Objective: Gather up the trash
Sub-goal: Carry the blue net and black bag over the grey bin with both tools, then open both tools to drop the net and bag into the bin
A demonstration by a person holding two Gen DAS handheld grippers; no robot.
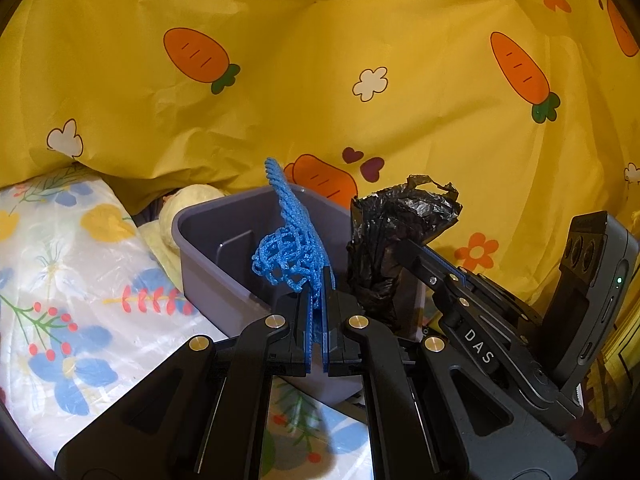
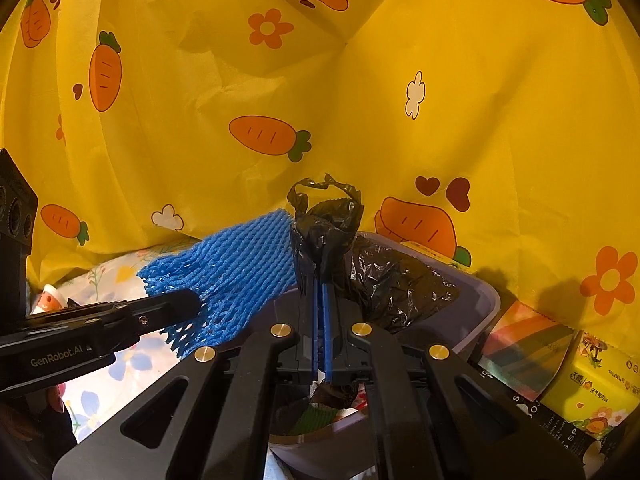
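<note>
My left gripper (image 1: 320,284) is shut on a blue foam net (image 1: 289,246), which stands up over a grey-purple bin (image 1: 208,256). My right gripper (image 2: 320,278) is shut on a crumpled black plastic bag (image 2: 325,222), and part of that bag drapes into the bin (image 2: 482,286). In the left wrist view the right gripper (image 1: 406,250) reaches in from the right with the black bag (image 1: 384,236) held over the bin's right side. In the right wrist view the left gripper (image 2: 191,300) comes in from the left, holding the blue net (image 2: 232,268) beside the bag.
A yellow carrot-print cloth (image 1: 320,80) hangs close behind the bin. A floral plastic sheet (image 1: 68,264) covers the surface at left. A yellow tissue pack (image 2: 592,392) and a colourful packet (image 2: 524,348) lie right of the bin. Something green (image 2: 316,416) lies inside it.
</note>
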